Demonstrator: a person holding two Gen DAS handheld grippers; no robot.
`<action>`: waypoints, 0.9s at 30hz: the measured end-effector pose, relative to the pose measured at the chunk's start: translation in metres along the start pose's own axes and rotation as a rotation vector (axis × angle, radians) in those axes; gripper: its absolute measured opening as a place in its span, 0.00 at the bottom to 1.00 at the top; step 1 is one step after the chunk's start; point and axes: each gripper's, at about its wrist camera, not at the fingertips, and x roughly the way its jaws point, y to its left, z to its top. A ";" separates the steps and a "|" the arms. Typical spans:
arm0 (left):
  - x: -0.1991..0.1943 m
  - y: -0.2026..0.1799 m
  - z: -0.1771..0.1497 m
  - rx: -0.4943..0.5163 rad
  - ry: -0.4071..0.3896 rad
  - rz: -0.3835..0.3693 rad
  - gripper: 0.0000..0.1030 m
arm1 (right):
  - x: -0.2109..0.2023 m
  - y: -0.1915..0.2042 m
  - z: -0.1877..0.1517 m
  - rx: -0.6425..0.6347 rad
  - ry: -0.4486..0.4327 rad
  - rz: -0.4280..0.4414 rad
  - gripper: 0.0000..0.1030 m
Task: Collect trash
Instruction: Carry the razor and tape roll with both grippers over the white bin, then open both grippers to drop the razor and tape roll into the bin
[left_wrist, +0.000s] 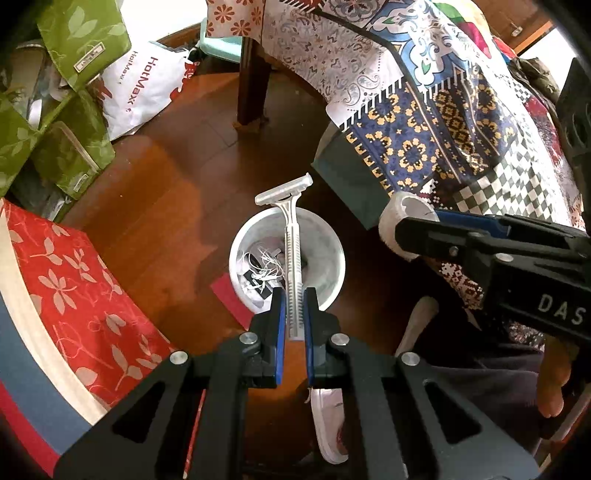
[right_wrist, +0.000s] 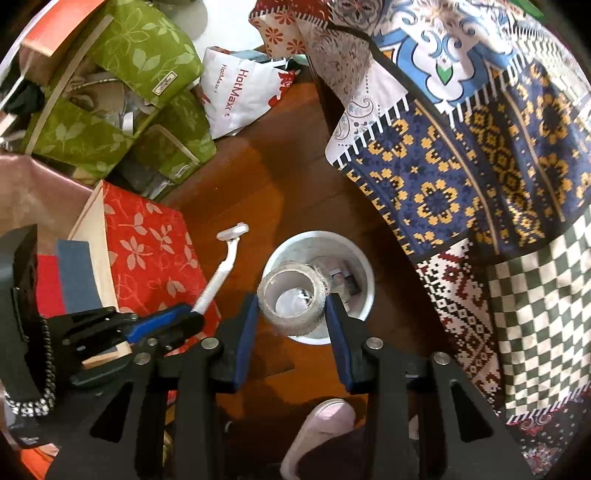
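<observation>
Left hand-held gripper (left_wrist: 294, 314) points steeply down with its jaws drawn narrow, clamped on the handle of a white disposable razor (left_wrist: 291, 254). Blue pads (left_wrist: 281, 325) press the handle from both sides. In the left wrist view the razor extends forward from the fingertips, its head lying past the far rim of a white trash bin (left_wrist: 332, 266) that stands on the wooden floor (left_wrist: 177, 206). The bin sits directly beyond the fingertips and holds crumpled paper and white string.

Right hand-held gripper (right_wrist: 291, 306) also points steeply down, its jaws at a middling width and closed on a roll of clear tape (right_wrist: 293, 301). The roll sits between the blue pads (right_wrist: 246, 332) with its hollow core facing the camera. In the right wrist view the roll overlaps the near-left part of the bin opening, so the bin lies below and just beyond it. Contact between the roll and the bin cannot be determined.

Both grippers are near each other, and each appears at the side of the other's view. A patterned cloth (right_wrist: 461, 177) hangs beside the bin on the right. A red leaf-print box (right_wrist: 151, 251) stands on the left, with green leaf-print boxes (right_wrist: 147, 59) and a white plastic bag (right_wrist: 240, 96) farther off. A slipper (left_wrist: 328, 424) is visible at the lower edge.
</observation>
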 end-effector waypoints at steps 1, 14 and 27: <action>0.001 0.000 0.002 -0.001 0.002 0.000 0.07 | 0.001 -0.002 0.002 0.007 0.003 0.007 0.34; 0.016 -0.006 0.018 -0.024 0.026 0.016 0.16 | -0.023 -0.009 -0.002 -0.022 -0.053 -0.050 0.38; -0.105 -0.055 -0.008 0.113 -0.215 0.036 0.16 | -0.134 0.004 -0.056 -0.067 -0.314 -0.180 0.38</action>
